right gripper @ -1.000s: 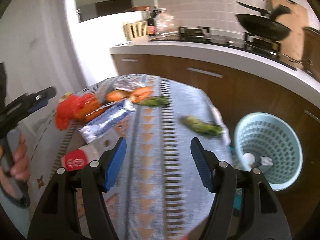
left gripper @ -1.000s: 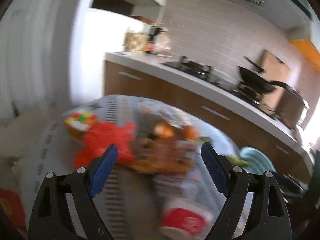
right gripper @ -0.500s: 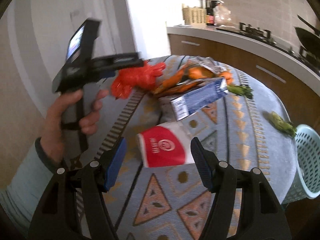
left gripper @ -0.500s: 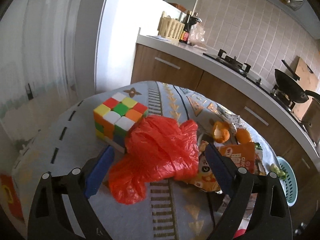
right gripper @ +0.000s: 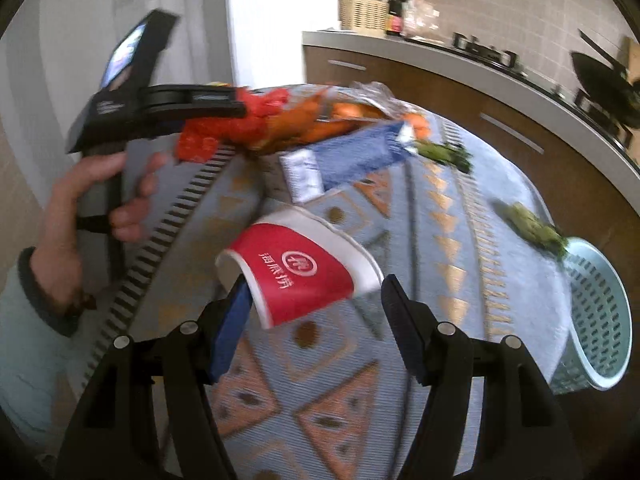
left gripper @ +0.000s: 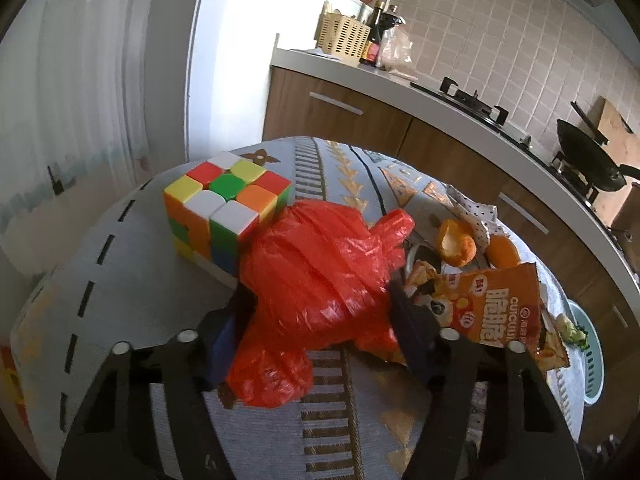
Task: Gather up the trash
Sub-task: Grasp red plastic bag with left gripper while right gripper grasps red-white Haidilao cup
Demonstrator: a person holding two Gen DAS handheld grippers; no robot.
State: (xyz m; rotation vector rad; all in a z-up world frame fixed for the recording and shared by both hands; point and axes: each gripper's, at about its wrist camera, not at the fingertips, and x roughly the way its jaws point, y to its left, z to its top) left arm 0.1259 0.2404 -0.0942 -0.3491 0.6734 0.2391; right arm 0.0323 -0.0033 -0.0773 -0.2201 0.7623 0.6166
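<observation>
Round table (left gripper: 120, 280), patterned grey-blue cloth, filling lower centre of both wrist views

Left tool (left gripper: 320, 316): lower centre of left wrist view, jaws just closed inward around red plastic bag (left gripper: 320, 276); both blue pads pressed into the crumpled film, bag bulging between and below them. Same tool (right gripper: 240, 110) at upper left of right wrist view, seen from the side, held by a hand (right gripper: 80, 208) in a pale sleeve, tip buried in the red bag (right gripper: 224, 128)

Right tool (right gripper: 316, 312): lower centre of right wrist view, jaws standing apart, nothing clamped; flattened red-and-white paper cup (right gripper: 296, 268) lying on its side on the table, its lower edge between the fingertips, contact with the left pad uncertain owing to blur

Rubik's cube (left gripper: 226, 208): upper left of the bag, touching it

Orange snack packet (left gripper: 492, 312): right of the bag, partly behind the right finger

Orange peel (left gripper: 456, 242): above the packet, right of centre

Blue-and-white carton (right gripper: 348, 160): above the cup, centre of right wrist view, tilted

Green vegetable scraps (right gripper: 532, 228): right side of table near its edge

Pale blue perforated basket (right gripper: 596, 312): lower right, beside and below the table edge

Kitchen counter (left gripper: 440, 92) with hob and black wok (left gripper: 588, 160): upper right background
</observation>
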